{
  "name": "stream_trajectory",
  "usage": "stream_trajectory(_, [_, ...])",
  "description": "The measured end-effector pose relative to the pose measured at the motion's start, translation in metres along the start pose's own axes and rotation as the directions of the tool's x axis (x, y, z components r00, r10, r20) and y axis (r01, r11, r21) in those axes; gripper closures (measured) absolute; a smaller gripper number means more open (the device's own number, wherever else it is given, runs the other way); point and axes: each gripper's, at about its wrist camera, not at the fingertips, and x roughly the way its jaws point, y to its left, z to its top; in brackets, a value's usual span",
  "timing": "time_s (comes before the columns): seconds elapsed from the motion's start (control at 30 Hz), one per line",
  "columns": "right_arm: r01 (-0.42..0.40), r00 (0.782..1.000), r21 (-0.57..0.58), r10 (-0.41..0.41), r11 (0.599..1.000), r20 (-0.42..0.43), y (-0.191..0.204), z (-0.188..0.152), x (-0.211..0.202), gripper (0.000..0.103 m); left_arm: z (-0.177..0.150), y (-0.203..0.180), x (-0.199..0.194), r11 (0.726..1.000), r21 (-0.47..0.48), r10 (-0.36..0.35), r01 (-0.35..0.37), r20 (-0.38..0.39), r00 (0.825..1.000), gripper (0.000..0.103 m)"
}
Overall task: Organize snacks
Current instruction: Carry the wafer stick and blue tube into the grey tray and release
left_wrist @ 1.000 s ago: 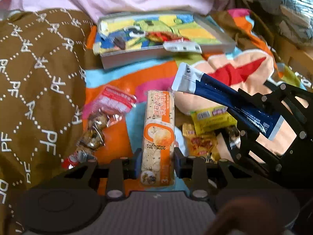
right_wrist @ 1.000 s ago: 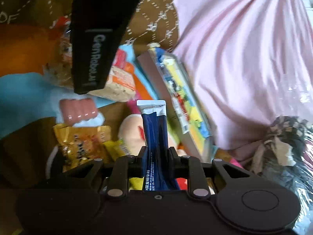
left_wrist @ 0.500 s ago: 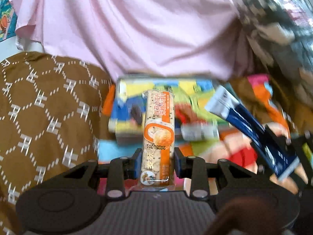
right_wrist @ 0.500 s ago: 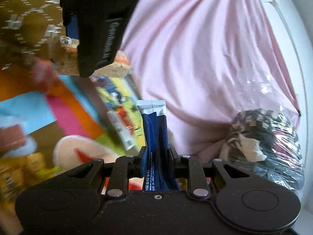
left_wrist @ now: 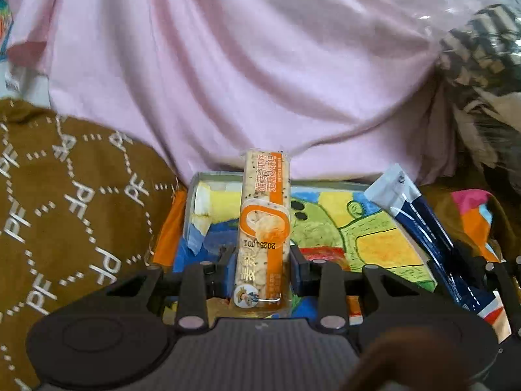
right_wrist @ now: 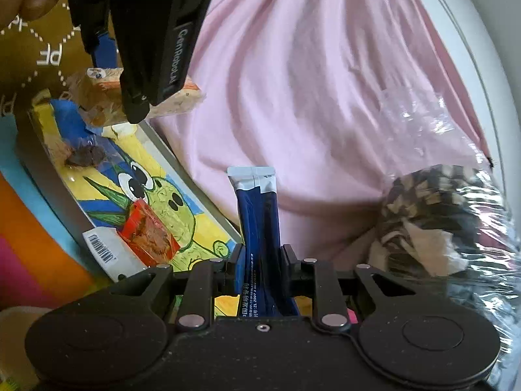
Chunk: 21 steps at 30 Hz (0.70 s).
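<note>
A long cracker pack (left_wrist: pixel 263 228), clear-wrapped with an orange stripe, white Chinese lettering, speckled biscuits showing through and a printed date, is clamped upright between the closed jaws of the left gripper (left_wrist: pixel 263 262) and held above the near end of a shallow tray (left_wrist: pixel 195 202). The tray's floor is painted with a green cartoon creature on yellow and blue, and a red-wrapped snack (right_wrist: pixel 148 231) with a white barcode end and a small dark wrapped sweet (right_wrist: pixel 85 156) are seen lying in it. A dark blue stick sachet (right_wrist: pixel 259 228) with a silver-white crimped top is gripped upright by the shut jaws of the right gripper (right_wrist: pixel 259 268), just beside the tray's right edge. Behind the tray, a pink cloth (left_wrist: pixel 260 65) is draped; a brown patterned blanket (left_wrist: pixel 65 211) lies at the left, and a plastic-wrapped bundle (right_wrist: pixel 449 221) at the right.
</note>
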Motion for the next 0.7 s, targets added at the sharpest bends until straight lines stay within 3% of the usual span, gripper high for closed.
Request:
stream_trajectory(0.3, [-0.056, 0.997, 0.007, 0.056, 0.998, -0.054, 0.013, -0.007, 0.034, 0.079, -0.006, 0.016, 0.038, 1.000, -0.019, 0.017, -0.019, -0.086, 0.996, 0.067])
stream_trajectory(0.5, [-0.109, 0.987, 0.082, 0.117, 0.991, -0.110, 0.014, -0.011, 0.048, 0.078, -0.009, 0.018, 0.047, 1.000, -0.023, 0.003, -0.006, -0.117, 0.993, 0.067])
stream_trajectory(0.7, [-0.117, 0.985, 0.097, 0.128, 0.988, -0.118, 0.014, -0.009, 0.051, 0.077, -0.015, 0.010, 0.052, 1.000, 0.002, -0.005, 0.005, -0.139, 0.990, 0.067])
